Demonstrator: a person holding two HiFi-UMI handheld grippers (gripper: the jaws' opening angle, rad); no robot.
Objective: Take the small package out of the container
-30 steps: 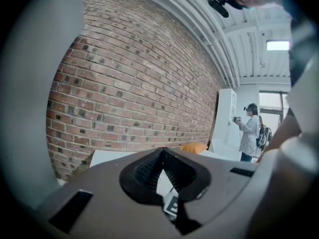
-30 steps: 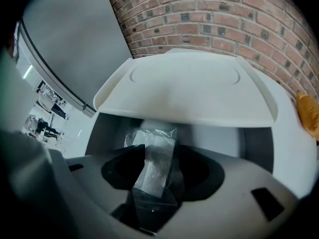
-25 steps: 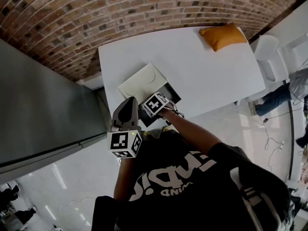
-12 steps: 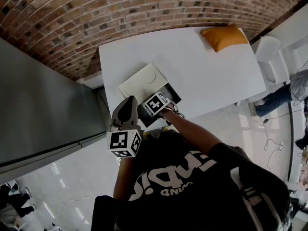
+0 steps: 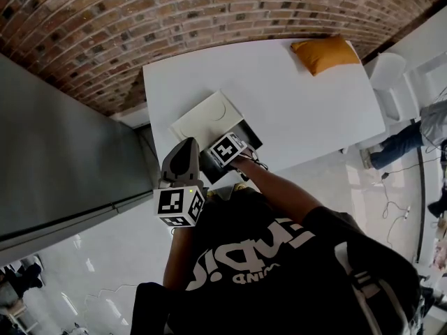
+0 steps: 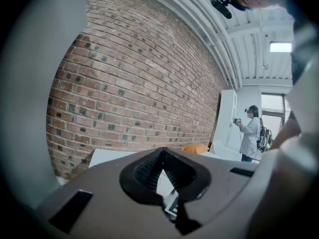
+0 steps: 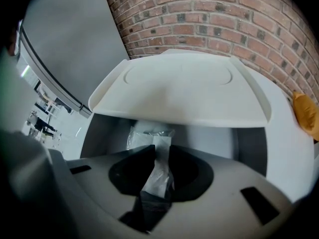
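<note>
Here, my right gripper (image 7: 160, 151), its jaws just closing, pinches the small package (image 7: 147, 134) inside the gray container (image 7: 249, 146), under its raised white lid (image 7: 179, 88) on the counter (image 5: 279, 96); my left gripper (image 6: 160, 154) hangs nearby, jaws together.

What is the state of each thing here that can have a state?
container, open
lid, raised above the container
small package, inside the container, between the right jaws
right hand-held gripper, jaws have just been closing, gripping the small package
left hand-held gripper, shut, empty
</note>
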